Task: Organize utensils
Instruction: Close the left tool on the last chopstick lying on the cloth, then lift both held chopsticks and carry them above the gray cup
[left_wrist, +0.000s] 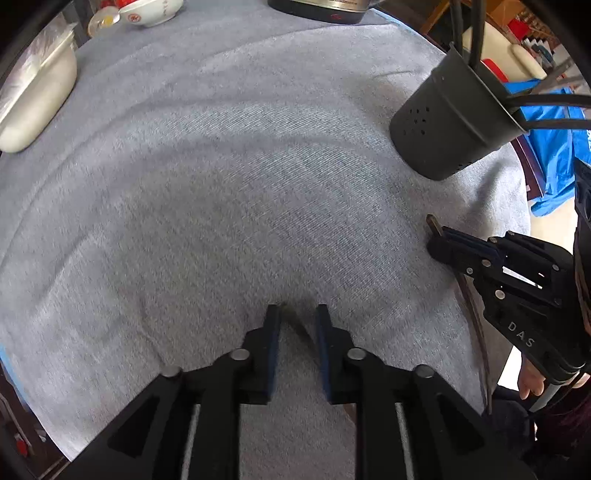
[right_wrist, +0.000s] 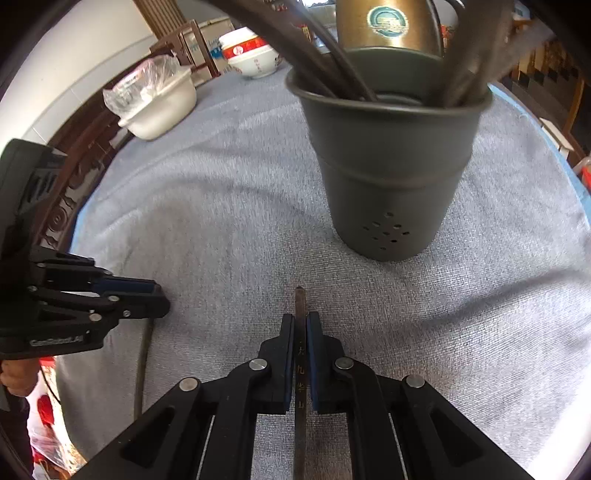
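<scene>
A dark grey perforated utensil cup (right_wrist: 391, 177) (left_wrist: 454, 118) stands upright on the grey cloth and holds several dark utensils. My right gripper (right_wrist: 300, 317) is shut on a dark brown chopstick (right_wrist: 300, 302) with gold characters; its blunt end pokes out past the fingertips, short of the cup. In the left wrist view this gripper (left_wrist: 434, 243) rests low at the cloth's right edge. My left gripper (left_wrist: 297, 314) (right_wrist: 162, 299) points down at the cloth with its jaws apart. A second dark chopstick (right_wrist: 142, 369) lies on the cloth under it, and the pads do not press it.
A white tub (left_wrist: 37, 99) (right_wrist: 159, 107) with plastic film sits at the far left. A red-and-white bowl (right_wrist: 251, 55) (left_wrist: 151, 13) and a metal kettle (right_wrist: 388, 26) (left_wrist: 325, 9) stand at the back. The round table's edge curves close on the right, beside blue fabric (left_wrist: 554, 147).
</scene>
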